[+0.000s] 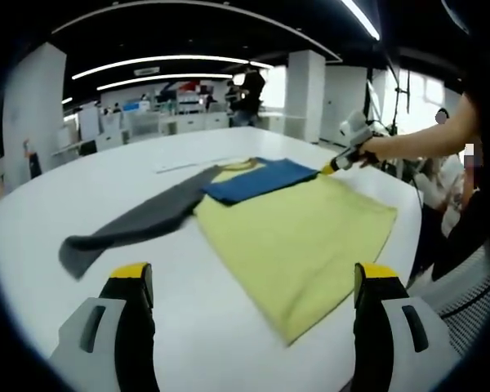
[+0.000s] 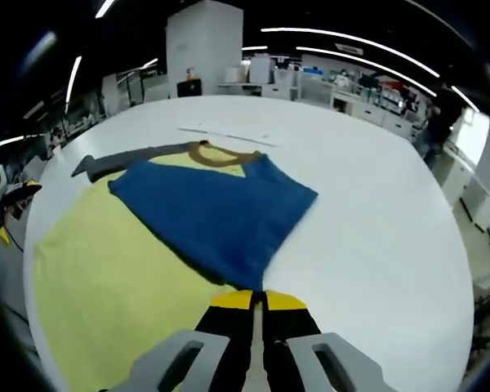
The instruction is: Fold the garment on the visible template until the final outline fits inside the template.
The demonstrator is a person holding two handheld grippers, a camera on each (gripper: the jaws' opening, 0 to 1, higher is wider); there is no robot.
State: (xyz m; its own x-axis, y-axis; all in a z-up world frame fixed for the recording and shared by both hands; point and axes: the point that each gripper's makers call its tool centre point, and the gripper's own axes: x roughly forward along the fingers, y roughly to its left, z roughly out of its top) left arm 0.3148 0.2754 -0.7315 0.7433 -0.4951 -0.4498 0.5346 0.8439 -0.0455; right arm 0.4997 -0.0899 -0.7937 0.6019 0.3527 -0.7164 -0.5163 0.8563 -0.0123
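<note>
Yellow garment (image 1: pixel 298 245) on white table (image 1: pixel 106 171), blue sleeve (image 2: pixel 216 204) folded over, no legible writing

Long white ceiling strip lights (image 1: pixel 159 61) brighten the glossy white table (image 2: pixel 376 220) evenly, shadows faint, while fisheye bending curves the edges and the background blurs softly.
</note>
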